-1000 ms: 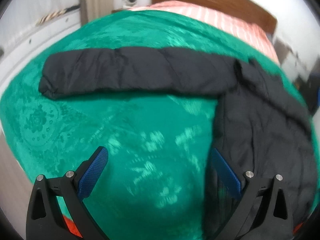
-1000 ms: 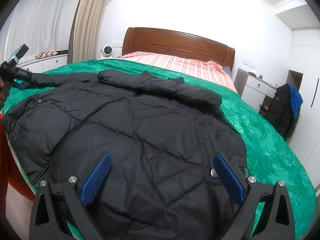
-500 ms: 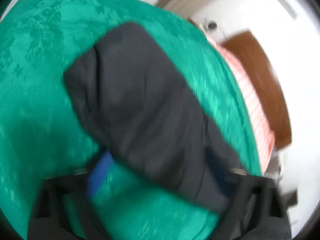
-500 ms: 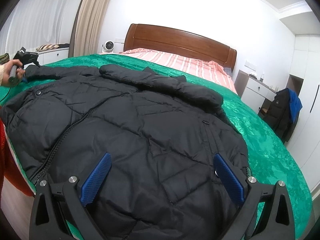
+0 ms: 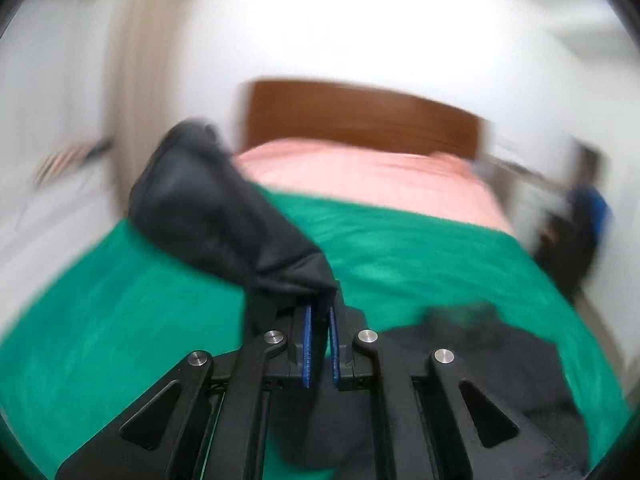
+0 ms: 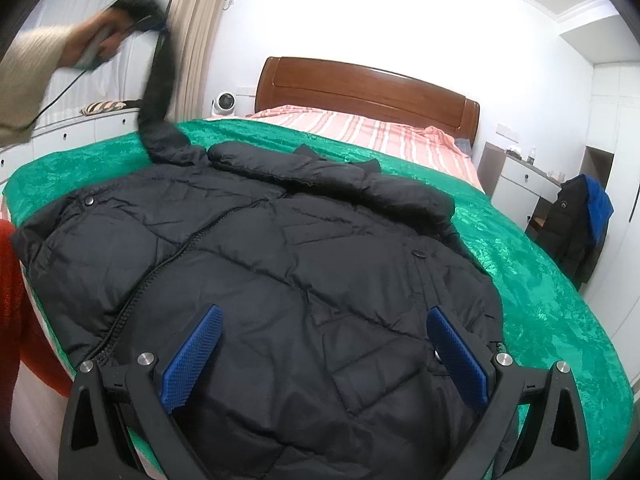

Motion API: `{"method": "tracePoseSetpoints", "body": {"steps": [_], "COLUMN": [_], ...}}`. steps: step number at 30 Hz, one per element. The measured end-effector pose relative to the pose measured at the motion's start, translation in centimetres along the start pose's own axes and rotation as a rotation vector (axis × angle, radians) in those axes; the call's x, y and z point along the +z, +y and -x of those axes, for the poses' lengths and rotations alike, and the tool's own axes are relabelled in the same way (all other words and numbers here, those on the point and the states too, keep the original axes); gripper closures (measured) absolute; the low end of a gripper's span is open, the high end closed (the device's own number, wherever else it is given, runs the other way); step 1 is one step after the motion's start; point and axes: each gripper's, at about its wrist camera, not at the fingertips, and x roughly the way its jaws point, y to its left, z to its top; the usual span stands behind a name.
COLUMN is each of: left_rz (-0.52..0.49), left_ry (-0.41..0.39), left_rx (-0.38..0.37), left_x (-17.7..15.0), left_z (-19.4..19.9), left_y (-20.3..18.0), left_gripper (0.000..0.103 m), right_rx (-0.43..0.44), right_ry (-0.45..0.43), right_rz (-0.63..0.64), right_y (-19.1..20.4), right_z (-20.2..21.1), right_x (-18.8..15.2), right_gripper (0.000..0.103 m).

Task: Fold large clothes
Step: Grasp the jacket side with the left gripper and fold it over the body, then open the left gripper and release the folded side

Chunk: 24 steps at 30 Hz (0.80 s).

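A black puffer jacket (image 6: 300, 248) lies spread front-up on the green bedspread (image 6: 540, 280). My left gripper (image 5: 320, 320) is shut on the cuff of its sleeve (image 5: 208, 208). The cuff is pinched between the blue pads, and this view is blurred. In the right wrist view a person's hand (image 6: 100, 40) holds that gripper high at the upper left. The sleeve (image 6: 158, 92) hangs from it down to the jacket's shoulder. My right gripper (image 6: 324, 344) hovers open over the jacket's lower front, with nothing between its fingers.
A wooden headboard (image 6: 360, 84) and pink striped sheet (image 6: 360, 128) lie beyond the jacket. White nightstand (image 6: 516, 184) and a dark coat on a chair (image 6: 580, 224) stand at the right. Curtain (image 6: 196, 32) and low cabinets at left. Red cloth (image 6: 12, 300) at the bed's near left edge.
The left gripper went from wide open over the bedspread to shut on the sleeve cuff. It has swung up, lifting the sleeve off the bed. The right gripper has stayed put.
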Motion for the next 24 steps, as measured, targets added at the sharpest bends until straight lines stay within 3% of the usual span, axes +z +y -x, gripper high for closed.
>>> {"method": "tracePoseSetpoints", "body": {"steps": [3, 4, 5, 6, 7, 8, 11, 13, 16, 19, 24], "left_rz": [-0.211, -0.302, -0.357, -0.436, -0.509, -0.564, -0.735, -0.772, -0.713, -0.623, -0.487], "left_ry": [0.013, 0.038, 0.056, 0.101, 0.159, 0.195, 0.252, 0.293, 0.331, 0.335, 0.338], "left_rx": [-0.150, -0.198, -0.226, -0.268, -0.288, -0.286, -0.268, -0.251, -0.221, -0.190, -0.060], "left_x": [-0.1, -1.4, -2.5, -4.6, -6.9, -8.9, -15.9, -18.8, -20.3, -19.7, -19.7], "left_z": [-0.8, -1.4, -1.8, -2.6, -3.5, -4.1, -4.8, -4.6, -2.8, -0.5, 3.8], "left_y": [-10.7, -15.0, -17.4, -20.7, -23.5, -25.4, -28.7, -28.6, -26.4, -22.1, -14.3], "left_gripper": [0.096, 0.092, 0.080, 0.064, 0.018, 0.000, 0.002, 0.002, 0.002, 0.002, 0.001], "right_rx": [-0.002, -0.004, -0.008, -0.010, -0.013, -0.017, -0.027, -0.027, -0.025, -0.012, -0.003], "right_ry": [-0.016, -0.018, -0.019, -0.019, -0.022, -0.025, -0.039, -0.049, -0.058, -0.051, -0.061], "right_rz": [-0.013, -0.016, -0.021, -0.025, -0.031, -0.038, -0.058, -0.068, -0.075, -0.083, -0.071], "right_y": [-0.3, -0.4, -0.6, -0.8, -1.0, -1.2, -1.8, -2.0, -2.2, -2.2, -2.0], "right_z": [0.4, 0.5, 0.6, 0.7, 0.8, 0.9, 1.5, 1.8, 2.0, 1.7, 1.8], "right_x": [0.1, 0.1, 0.1, 0.1, 0.1, 0.1, 0.1, 0.1, 0.2, 0.3, 0.5], "right_gripper": [0.002, 0.002, 0.002, 0.002, 0.002, 0.002, 0.002, 0.002, 0.002, 0.002, 0.002]}}
